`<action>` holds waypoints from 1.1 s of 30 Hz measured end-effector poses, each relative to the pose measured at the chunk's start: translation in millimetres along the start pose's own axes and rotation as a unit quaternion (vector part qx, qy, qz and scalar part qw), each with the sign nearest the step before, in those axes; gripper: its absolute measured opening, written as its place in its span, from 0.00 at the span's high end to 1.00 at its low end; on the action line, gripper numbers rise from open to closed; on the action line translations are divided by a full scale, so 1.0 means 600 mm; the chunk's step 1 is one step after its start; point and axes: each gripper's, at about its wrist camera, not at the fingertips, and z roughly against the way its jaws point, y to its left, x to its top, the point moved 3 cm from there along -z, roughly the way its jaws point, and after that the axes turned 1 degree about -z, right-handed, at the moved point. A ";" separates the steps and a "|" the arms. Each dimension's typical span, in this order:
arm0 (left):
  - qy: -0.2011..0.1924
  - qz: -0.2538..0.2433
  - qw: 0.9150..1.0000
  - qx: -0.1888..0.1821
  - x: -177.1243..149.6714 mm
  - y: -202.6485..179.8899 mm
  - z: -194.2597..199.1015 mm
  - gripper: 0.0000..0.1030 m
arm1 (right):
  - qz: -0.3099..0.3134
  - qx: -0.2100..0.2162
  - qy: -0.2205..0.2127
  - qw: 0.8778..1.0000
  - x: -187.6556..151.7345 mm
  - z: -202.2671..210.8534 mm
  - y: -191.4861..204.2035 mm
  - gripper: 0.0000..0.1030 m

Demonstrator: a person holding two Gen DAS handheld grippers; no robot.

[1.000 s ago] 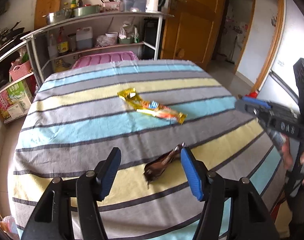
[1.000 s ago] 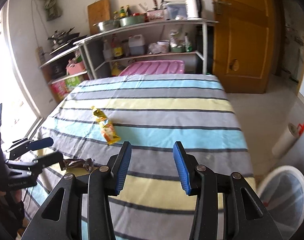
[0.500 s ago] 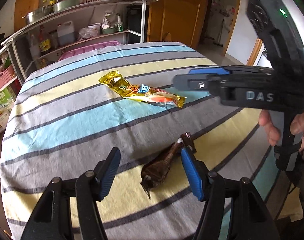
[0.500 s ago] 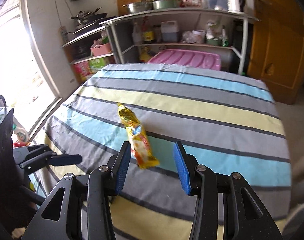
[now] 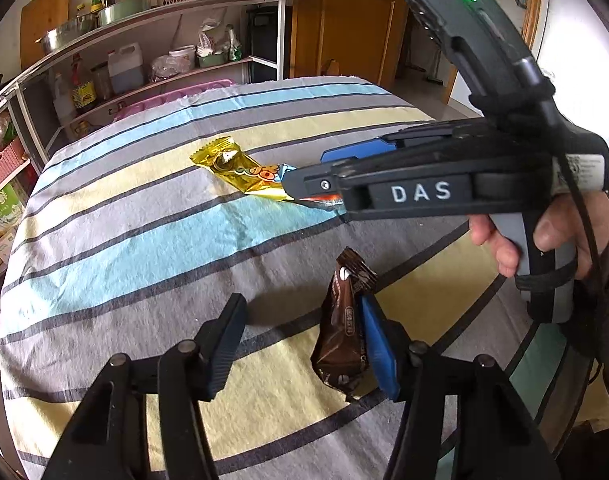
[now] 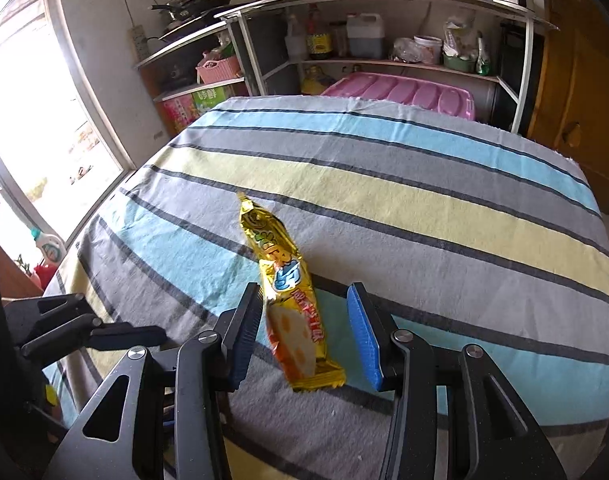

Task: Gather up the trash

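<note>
A striped cloth (image 5: pixel 144 240) of soft woven fabric in grey, pale blue and yellow bands with thin dark lines covers the table. The left gripper (image 5: pixel 304 340) has just been closing its jaws around a crumpled, glossy brown wrapper (image 5: pixel 340 336), which stands tilted on the cloth at about five o'clock in the left wrist view; the wrapper leans against the ribbed blue pad at its right, while the other pad stands clear of it, so nothing is clamped. The right gripper (image 6: pixel 304 336) straddles the near end of a long, shiny gold foil wrapper (image 6: pixel 284 284) with an orange printed end, lying flat at six o'clock in the right wrist view; its jaws are released, both pads apart from the foil. A hand (image 5: pixel 544 236) grasps that gripper's grey handle.
</note>
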 end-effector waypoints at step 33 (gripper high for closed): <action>-0.014 0.021 0.999 0.023 -0.001 0.002 0.020 0.79 | -0.005 -0.024 -0.017 1.000 -0.019 0.022 -0.002 0.92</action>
